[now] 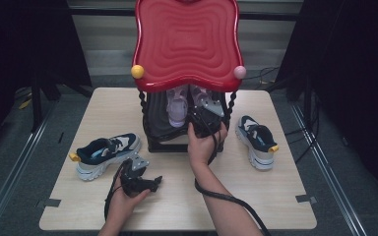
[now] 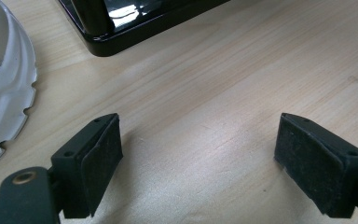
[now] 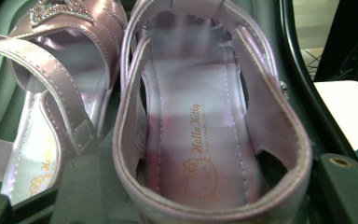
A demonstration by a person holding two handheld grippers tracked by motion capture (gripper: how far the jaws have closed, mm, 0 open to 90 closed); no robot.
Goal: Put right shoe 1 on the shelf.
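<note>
Lilac sandal sits on the rack's lower shelf, its heel strap between my right claw's pads; I'd squeeze gently, then lift straight. Left claw idles wide over the worktop.

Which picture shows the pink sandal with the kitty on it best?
The right gripper view: the pink sandal is close up, kitty print readable on its insole. The high view shows it partly, under the red shelf. The left gripper view shows table.
</note>
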